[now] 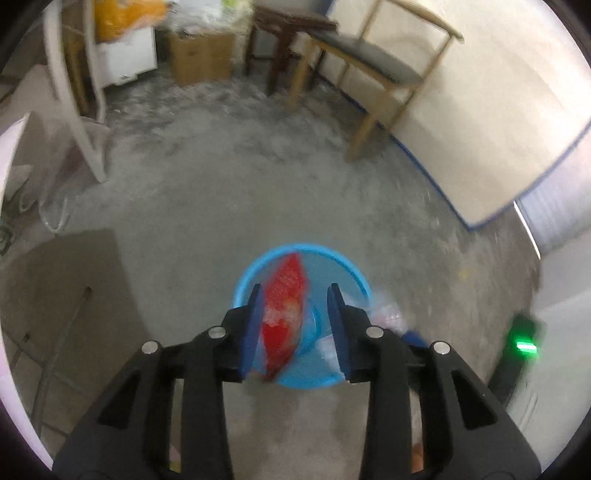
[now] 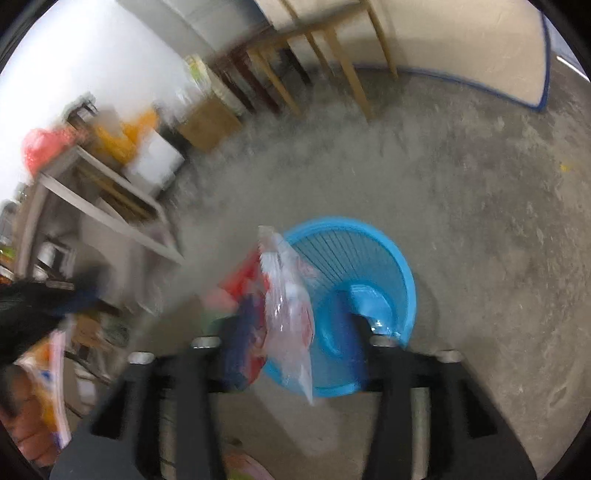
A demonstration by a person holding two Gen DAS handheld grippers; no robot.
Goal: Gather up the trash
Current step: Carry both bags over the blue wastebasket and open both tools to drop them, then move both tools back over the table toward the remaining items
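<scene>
Right wrist view blurred — wrapper (image 2: 290, 314) hides basket (image 2: 369, 243).

A rough grey concrete floor (image 1: 229, 192) fills most of both views; a wooden chair (image 1: 373, 66) with a dark seat stands at one o'clock in the left wrist view, its back against a cream wall panel (image 1: 480, 122) edged in blue; just left of the chair, at twelve o'clock, stands a dark wooden stool (image 1: 288, 33); a cardboard box (image 1: 201, 55) sits on the floor at eleven o'clock, near a white cabinet (image 1: 129, 55) with something orange on top; a pale slanted frame (image 1: 74, 96) stands at ten o'clock; a green light (image 1: 526, 347) glows at four o'clock; in the right wrist view, blurred shelving (image 2: 99, 184) sits at nine o'clock.
</scene>
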